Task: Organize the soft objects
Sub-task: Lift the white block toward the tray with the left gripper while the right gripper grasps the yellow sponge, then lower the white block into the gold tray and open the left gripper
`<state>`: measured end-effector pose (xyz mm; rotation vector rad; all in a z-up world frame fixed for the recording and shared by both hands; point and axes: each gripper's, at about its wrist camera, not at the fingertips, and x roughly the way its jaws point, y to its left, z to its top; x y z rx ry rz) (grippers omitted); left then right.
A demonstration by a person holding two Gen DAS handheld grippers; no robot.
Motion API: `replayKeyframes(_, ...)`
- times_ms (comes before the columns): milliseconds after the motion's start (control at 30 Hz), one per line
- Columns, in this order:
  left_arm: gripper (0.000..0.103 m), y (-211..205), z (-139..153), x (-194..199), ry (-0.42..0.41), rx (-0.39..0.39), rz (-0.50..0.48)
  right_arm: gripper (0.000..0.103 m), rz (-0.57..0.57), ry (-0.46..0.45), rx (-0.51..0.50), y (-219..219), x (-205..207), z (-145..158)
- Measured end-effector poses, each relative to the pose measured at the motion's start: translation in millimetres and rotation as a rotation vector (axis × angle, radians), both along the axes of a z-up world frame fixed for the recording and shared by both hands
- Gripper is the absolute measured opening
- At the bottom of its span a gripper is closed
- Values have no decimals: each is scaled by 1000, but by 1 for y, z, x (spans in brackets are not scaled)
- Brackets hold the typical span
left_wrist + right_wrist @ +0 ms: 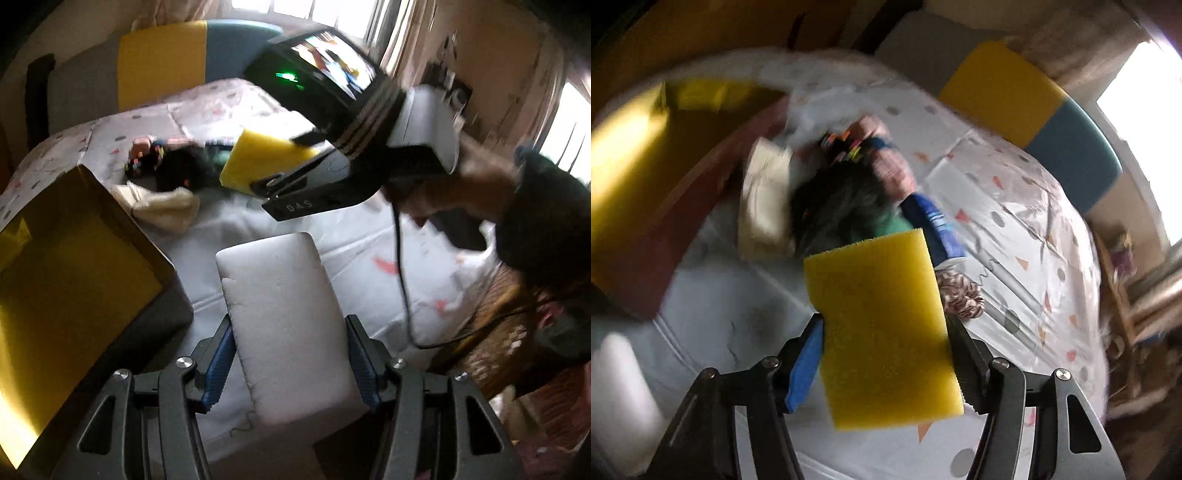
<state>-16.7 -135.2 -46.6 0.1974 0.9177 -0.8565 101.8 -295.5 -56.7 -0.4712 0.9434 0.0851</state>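
My left gripper [290, 354] is shut on a white foam block [284, 314] and holds it above the bed, just right of the open box with a gold inside [74, 280]. My right gripper [886, 339] is shut on a yellow sponge [882, 325]; it also shows in the left wrist view [262, 162], held in the air above a pile of soft things. The pile [846, 199] has a cream cloth [166, 210], a black furry item [181, 170], and blue, green and pink pieces. The right view is blurred.
The bed has a white sheet with coloured shapes [1015, 229]. The box also shows at the left of the right wrist view [646, 155]. A yellow and blue headboard [192, 59] stands behind. A cable [402, 280] hangs from the right gripper. Wooden furniture [1126, 295] stands at the right.
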Motion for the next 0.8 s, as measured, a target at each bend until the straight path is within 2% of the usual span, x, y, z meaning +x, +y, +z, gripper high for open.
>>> replayKeyframes(100,58,16,22,-1,-7,-81,18,65,-51,-25,182,-15,-5,17)
replayKeyframes(200,58,34,40,6,2,-145,67,65,-92,-15,378,-28,-10,20)
replayKeyframes(300,58,59,55,24,6,-195,167,65,-114,19,474,-30,-15,6)
replayKeyframes(433,58,100,57,64,26,-160,374,65,-104,46,464,-24,-15,-5)
replayKeyframes(500,58,119,47,89,74,-121,482,65,-101,40,474,-23,-14,-5)
replayKeyframes(567,58,141,35,117,147,-124,574,65,-96,35,479,-24,-12,-4)
replayKeyframes(667,58,165,22,144,186,-95,718,65,-91,25,470,-24,-15,-2)
replayKeyframes(800,59,186,8,169,205,-36,812,65,-92,17,480,-27,-14,0)
